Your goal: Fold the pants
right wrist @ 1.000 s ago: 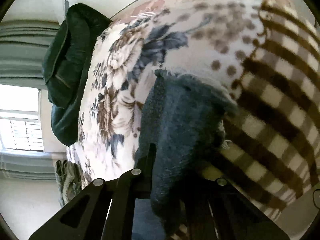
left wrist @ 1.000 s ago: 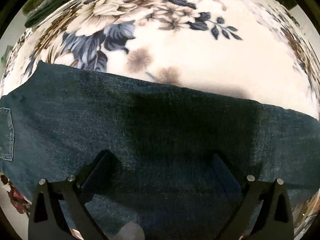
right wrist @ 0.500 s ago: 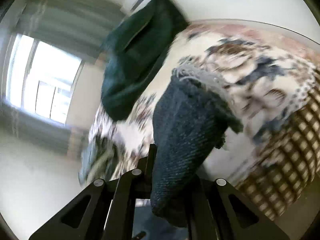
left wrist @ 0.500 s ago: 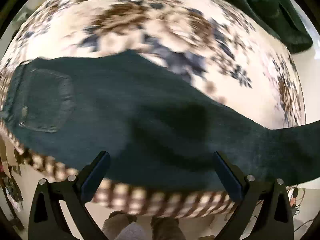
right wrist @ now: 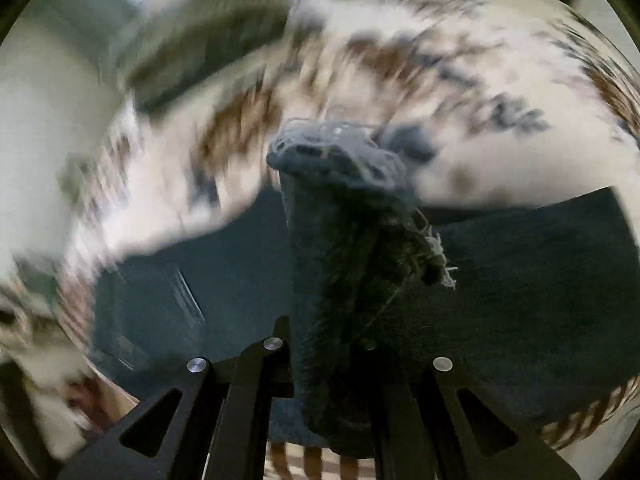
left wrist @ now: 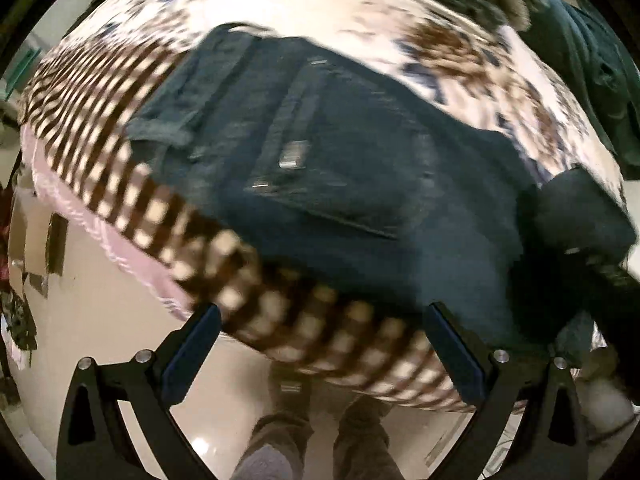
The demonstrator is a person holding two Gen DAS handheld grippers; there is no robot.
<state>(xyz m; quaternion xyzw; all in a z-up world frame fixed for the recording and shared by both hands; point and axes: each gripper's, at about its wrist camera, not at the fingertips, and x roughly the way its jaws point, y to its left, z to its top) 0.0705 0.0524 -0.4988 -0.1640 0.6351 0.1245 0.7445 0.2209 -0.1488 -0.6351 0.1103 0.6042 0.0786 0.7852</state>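
Observation:
Dark blue jeans (left wrist: pixel 340 152) lie on a bed, waistband and back pocket (left wrist: pixel 320 168) turned up. My left gripper (left wrist: pixel 322 312) hangs open above the bed's near edge, pointing straight down, with nothing between its fingers. In the right wrist view the frayed leg end (right wrist: pixel 340 152) sticks up between the fingers of my right gripper (right wrist: pixel 328 340). Its jaws are opening, with the denim still between them. The held leg hangs over the rest of the jeans (right wrist: pixel 520 280) lying flat beneath. The picture around it is blurred by motion.
The bed has a floral cover (left wrist: pixel 460 52) with a brown-and-cream checked border (left wrist: pixel 120 160). A dark green garment (left wrist: pixel 592 60) lies at the far right. The person's feet (left wrist: pixel 312 440) stand on the pale floor (left wrist: pixel 100 320) beside the bed.
My left gripper has risen and slid from the leg to the waist end, past the bed's edge. My right gripper has rolled and carried the leg end across the bed, over the jeans.

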